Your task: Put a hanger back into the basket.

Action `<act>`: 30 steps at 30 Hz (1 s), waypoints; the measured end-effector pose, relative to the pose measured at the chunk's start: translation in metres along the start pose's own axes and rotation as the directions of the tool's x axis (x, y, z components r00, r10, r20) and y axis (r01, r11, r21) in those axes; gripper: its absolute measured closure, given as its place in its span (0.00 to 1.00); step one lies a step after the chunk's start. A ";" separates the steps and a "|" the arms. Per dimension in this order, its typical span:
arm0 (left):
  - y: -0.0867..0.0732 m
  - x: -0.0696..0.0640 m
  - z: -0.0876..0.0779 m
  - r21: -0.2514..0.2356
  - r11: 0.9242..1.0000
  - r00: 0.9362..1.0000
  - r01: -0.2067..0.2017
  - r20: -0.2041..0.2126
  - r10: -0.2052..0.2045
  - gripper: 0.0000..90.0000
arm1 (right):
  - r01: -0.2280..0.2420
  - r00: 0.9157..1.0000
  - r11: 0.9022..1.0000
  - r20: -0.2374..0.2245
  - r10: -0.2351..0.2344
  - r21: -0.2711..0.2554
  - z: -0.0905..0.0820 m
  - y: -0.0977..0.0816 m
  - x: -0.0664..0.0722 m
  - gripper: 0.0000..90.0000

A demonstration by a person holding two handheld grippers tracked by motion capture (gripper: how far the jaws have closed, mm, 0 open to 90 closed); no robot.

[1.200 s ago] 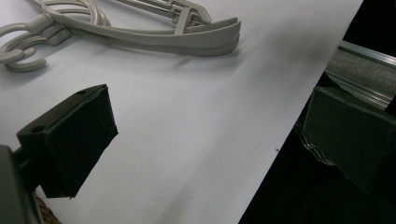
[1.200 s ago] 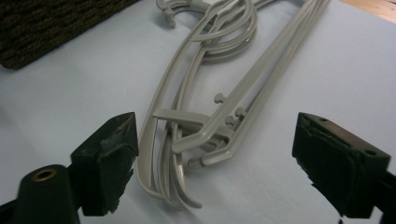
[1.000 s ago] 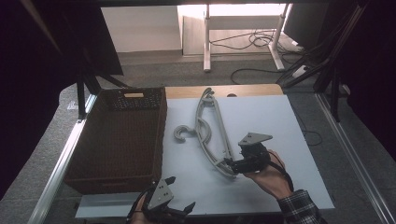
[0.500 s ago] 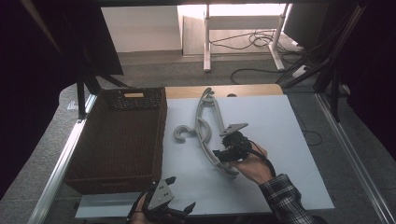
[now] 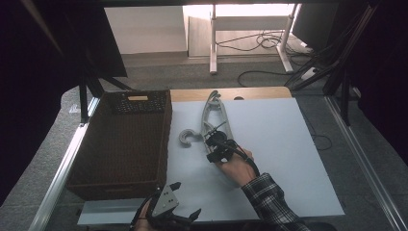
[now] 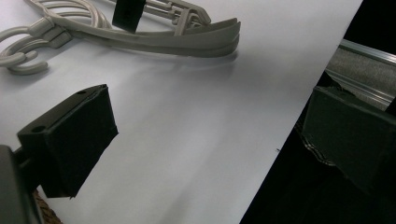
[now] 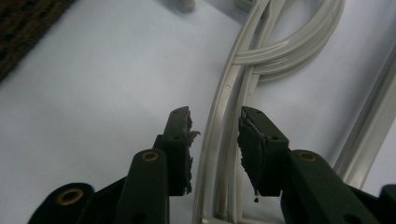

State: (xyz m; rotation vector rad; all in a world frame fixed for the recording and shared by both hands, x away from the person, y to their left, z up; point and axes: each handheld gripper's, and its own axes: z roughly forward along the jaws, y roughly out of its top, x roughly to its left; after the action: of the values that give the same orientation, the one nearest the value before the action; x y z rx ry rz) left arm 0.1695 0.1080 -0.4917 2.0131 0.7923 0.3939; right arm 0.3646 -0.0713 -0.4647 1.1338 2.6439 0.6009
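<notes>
A stack of grey plastic hangers (image 5: 215,118) lies on the white sheet (image 5: 284,144), hooks pointing left. My right gripper (image 5: 212,146) is lowered over the near arm of the hangers. In the right gripper view that hanger arm (image 7: 223,93) runs between the pads of the right gripper (image 7: 215,133); the jaws have just been closing, and a thin gap still shows beside the left pad. My left gripper (image 5: 168,211) rests at the table's front edge, its jaws wide apart over bare sheet (image 6: 210,144). The hangers (image 6: 177,42) lie ahead of it.
A dark woven basket (image 5: 164,139) stands along the left side of the sheet, close to the hanger hooks. A wooden table edge (image 5: 250,93) shows behind the sheet. Metal rails (image 5: 365,163) border the table at both sides.
My right gripper has travelled left across the sheet onto the hangers' near arm, and its jaws have narrowed around it. The left gripper has stayed put.
</notes>
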 end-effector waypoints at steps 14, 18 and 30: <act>0.000 0.000 0.000 0.001 1.000 1.000 -0.002 0.001 0.002 0.03 | -0.018 0.995 0.997 0.098 0.011 0.071 0.017 0.014 0.014 0.81; 0.000 0.000 0.000 0.001 1.000 1.000 -0.001 0.002 0.001 0.03 | -0.015 0.993 0.997 0.117 0.005 0.081 0.023 0.015 0.015 0.82; 0.000 -0.001 0.000 0.003 1.000 1.000 -0.008 0.005 0.008 0.03 | -0.028 0.986 0.992 0.164 0.008 0.122 0.030 0.018 0.019 0.87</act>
State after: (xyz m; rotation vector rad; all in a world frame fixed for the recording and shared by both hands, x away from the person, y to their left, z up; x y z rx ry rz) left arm 0.1693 0.1070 -0.4915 2.0201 0.7829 0.3918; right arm 0.3735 -0.0376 -0.4845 1.1870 2.5629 0.3343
